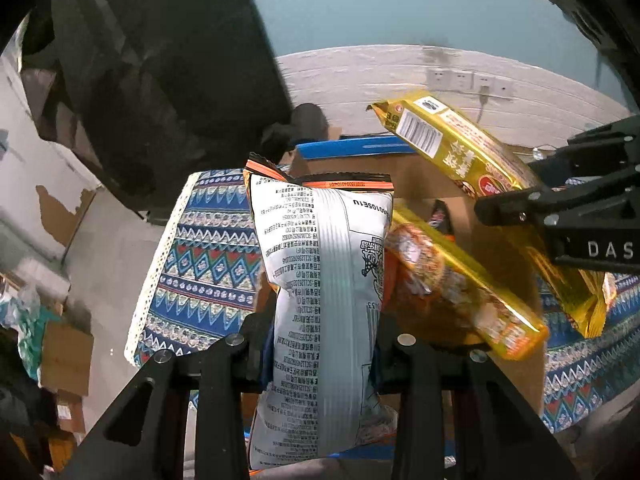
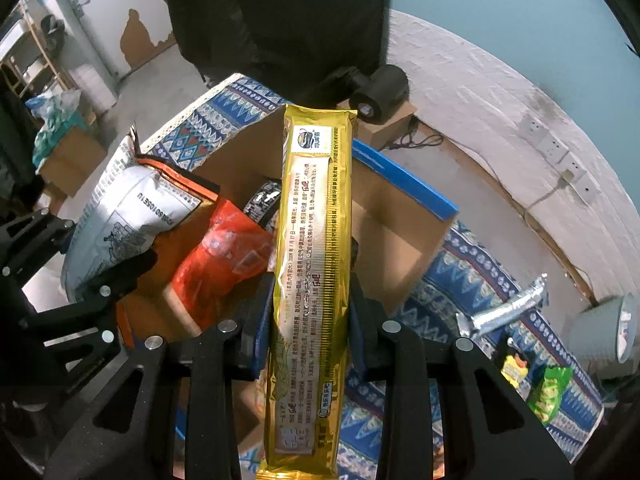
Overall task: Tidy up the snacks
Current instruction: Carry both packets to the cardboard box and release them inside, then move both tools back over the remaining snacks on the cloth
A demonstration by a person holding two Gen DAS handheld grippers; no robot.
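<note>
While the left gripper (image 1: 324,344) pinches a white printed snack bag (image 1: 324,280) between its two fingers, the bag stands upright over the near edge of an open cardboard box (image 2: 396,248). Its orange top seam points away from the camera. Beside it, the right gripper (image 2: 312,320) clamps a long gold packet (image 2: 314,240) lengthwise, holding it above the box opening. From the left wrist view that gold packet slants up to the right of the white bag.

Inside the box lie an orange-red packet (image 2: 224,256), a dark packet with white lettering (image 2: 264,200) partly hidden behind it, and a second gold packet (image 1: 460,280) tilted against the box's right wall. A blue strip (image 2: 404,180) runs along the box's far flap.

That box sits on a blue patterned tablecloth (image 1: 208,256). Well apart from it on the cloth lie a silver packet (image 2: 508,312) and a green packet (image 2: 550,392).
</note>
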